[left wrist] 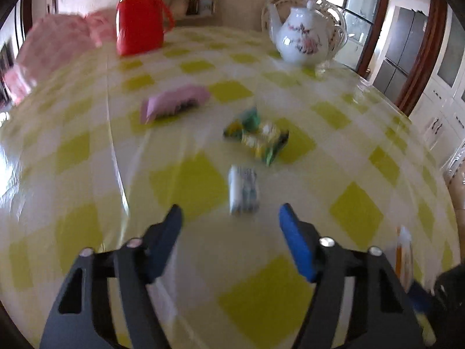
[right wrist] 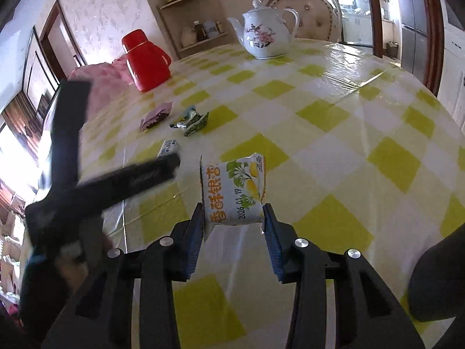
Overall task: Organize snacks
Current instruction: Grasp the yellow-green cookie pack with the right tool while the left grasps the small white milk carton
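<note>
My right gripper (right wrist: 234,221) is shut on a white snack packet with a yellow ginkgo print (right wrist: 234,192), held upright above the checked tablecloth. My left gripper (left wrist: 229,218) is open and empty, just short of a small white and blue packet (left wrist: 243,190); it shows blurred at the left of the right wrist view (right wrist: 162,168). Further on lie a green and yellow packet (left wrist: 257,136) and a pink packet (left wrist: 174,103). The same three lie in the right wrist view: white (right wrist: 168,147), green (right wrist: 190,120), pink (right wrist: 155,115).
A red thermos jug (left wrist: 139,17) stands at the far left and a white flowered teapot (left wrist: 302,37) at the far right of the round table (left wrist: 348,174). A pink cloth (left wrist: 55,43) lies at the left edge. A chair (right wrist: 314,8) stands behind the teapot.
</note>
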`<state>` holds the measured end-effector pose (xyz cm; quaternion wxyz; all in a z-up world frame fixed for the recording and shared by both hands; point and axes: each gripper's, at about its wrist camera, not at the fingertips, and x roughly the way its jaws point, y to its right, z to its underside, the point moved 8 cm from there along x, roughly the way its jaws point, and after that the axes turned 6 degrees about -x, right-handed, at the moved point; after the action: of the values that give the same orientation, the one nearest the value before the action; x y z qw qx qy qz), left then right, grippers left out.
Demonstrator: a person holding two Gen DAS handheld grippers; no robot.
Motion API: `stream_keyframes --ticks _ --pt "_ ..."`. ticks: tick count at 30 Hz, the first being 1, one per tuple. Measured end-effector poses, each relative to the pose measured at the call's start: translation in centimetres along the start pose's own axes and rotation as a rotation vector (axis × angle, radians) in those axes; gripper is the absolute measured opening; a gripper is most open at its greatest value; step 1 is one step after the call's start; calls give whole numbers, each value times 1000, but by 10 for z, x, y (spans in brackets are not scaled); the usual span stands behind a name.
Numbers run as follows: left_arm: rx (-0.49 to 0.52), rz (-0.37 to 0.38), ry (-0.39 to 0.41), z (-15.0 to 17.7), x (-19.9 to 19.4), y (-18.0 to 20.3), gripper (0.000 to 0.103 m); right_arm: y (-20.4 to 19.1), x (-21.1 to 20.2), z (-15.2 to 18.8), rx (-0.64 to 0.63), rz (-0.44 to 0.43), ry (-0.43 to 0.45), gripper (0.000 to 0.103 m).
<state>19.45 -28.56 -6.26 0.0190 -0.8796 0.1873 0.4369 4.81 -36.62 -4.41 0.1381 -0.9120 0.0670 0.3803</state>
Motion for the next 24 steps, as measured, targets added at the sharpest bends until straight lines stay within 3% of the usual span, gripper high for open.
stream_keyframes --ticks 2,4,5,6,10,19,24 --pt "37 -4 -26 -6 13 7 57 1 1 0 5 -7 -5 40" --pt "85 -34 -25 -7 16 12 42 3 1 0 19 -15 -9 41" --pt "123 -29 -24 -4 15 17 25 4 1 0 25 -17 -9 41" --pt "132 -14 -28 0 12 19 21 5 1 0 32 -19 -11 41" --pt "74 5 -15 10 -7 8 20 4 0 -1 20 -18 -5 41" --pt "-46 -20 127 66 -96 -32 20 -4 -1 -5 -28 -52 16 40" --pt "-205 15 202 99 -152 -72 20 -26 -10 -2 -86 -113 39 40"
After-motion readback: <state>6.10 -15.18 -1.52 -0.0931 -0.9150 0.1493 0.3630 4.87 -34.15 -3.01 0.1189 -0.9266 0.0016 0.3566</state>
